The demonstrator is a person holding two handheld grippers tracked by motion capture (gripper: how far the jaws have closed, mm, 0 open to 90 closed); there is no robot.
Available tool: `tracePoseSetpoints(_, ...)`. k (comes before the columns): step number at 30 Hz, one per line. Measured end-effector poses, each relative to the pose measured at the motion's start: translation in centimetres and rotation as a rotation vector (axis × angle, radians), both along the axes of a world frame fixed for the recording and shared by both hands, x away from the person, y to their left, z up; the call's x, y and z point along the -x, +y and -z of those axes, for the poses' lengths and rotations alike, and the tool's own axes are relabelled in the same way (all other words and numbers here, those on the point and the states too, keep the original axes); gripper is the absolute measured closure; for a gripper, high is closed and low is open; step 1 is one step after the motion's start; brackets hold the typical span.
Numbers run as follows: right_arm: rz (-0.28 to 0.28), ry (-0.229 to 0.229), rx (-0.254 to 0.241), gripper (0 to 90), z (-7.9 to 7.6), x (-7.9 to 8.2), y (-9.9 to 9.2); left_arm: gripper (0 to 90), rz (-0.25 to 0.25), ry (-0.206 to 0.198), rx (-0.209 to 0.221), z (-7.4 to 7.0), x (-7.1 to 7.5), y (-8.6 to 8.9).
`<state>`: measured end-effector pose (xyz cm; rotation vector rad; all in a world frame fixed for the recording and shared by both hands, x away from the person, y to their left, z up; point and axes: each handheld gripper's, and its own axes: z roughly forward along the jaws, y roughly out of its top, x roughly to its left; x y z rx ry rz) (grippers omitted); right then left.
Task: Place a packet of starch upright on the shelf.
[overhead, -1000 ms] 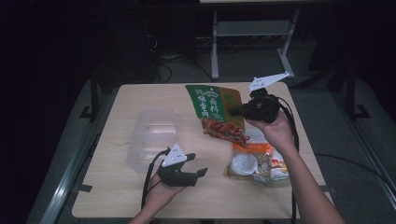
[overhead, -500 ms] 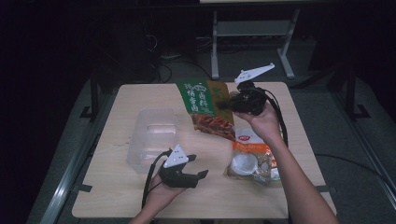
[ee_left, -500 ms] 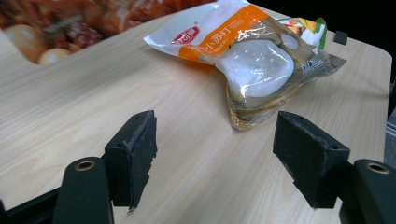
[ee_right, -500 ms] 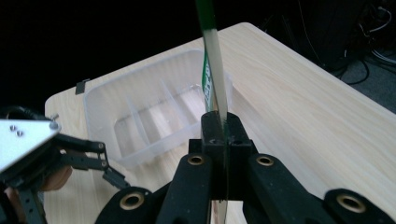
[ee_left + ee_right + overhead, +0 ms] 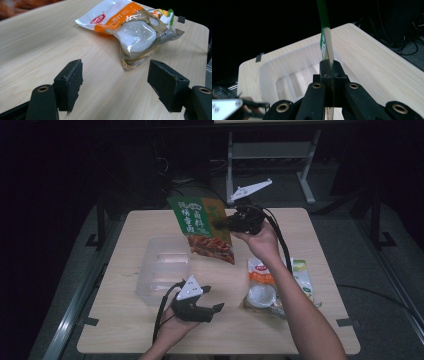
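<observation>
- The step in hand looks like carrying: the right claw (image 5: 220, 224) is clamped on the edge of a flat green snack bag with a red printed lower part (image 5: 202, 227), holding it in the air above the far half of the pale wooden worktop (image 5: 310, 230), just beside the clear rectangular plastic tub (image 5: 160, 270).
- In the right gripper view the bag's thin edge (image 5: 325, 32) rises from between the closed pads, with the tub (image 5: 287, 72) lying straight ahead and below.
- The next move probably calls for bringing the bag over the tub's opening, lowering it until it clears the rim, then letting go.
- The left claw (image 5: 212, 310) rests low near the worktop's front edge, jaws spread and empty; they have just been opening a little further. It faces an orange-and-white cracker packet with a clear window (image 5: 132, 30) lying on the worktop.
- Compared with a second ago, the green bag is off the worktop and sits further left, nearer the tub; the right hand has travelled with it. The left hand has kept its place.
</observation>
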<state>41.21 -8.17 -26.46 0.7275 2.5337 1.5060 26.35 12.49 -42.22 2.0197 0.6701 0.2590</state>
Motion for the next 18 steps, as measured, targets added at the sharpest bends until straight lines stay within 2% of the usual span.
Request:
tracePoseSetpoints(4, -0.009, -0.009, -0.007, 89.8, -0.4, -0.4, 1.4, 27.6, 0.004, -0.003, -0.012, 0.1, 0.0, 0.0)
tracePoseSetpoints(8, -0.023, -0.012, -0.024, 89.8, -0.6, -0.9, 2.8, 27.5, 0.0, -0.002, -0.008, 0.2, -0.1, 0.0)
tracePoseSetpoints(13, -0.036, -0.021, -0.023, 89.8, -0.6, -1.5, 4.3, 27.4, -0.006, 0.003, 0.001, 0.3, 0.0, -0.1)
tracePoseSetpoints(17, -0.04, -0.015, -0.046, 89.8, -0.5, -2.1, 5.4, 27.3, -0.003, 0.006, -0.001, 0.3, 0.0, -0.1)
tracePoseSetpoints(18, -0.043, -0.014, -0.053, 89.8, -0.5, -2.3, 5.7, 27.2, 0.002, 0.002, -0.013, 0.3, -0.1, 0.0)
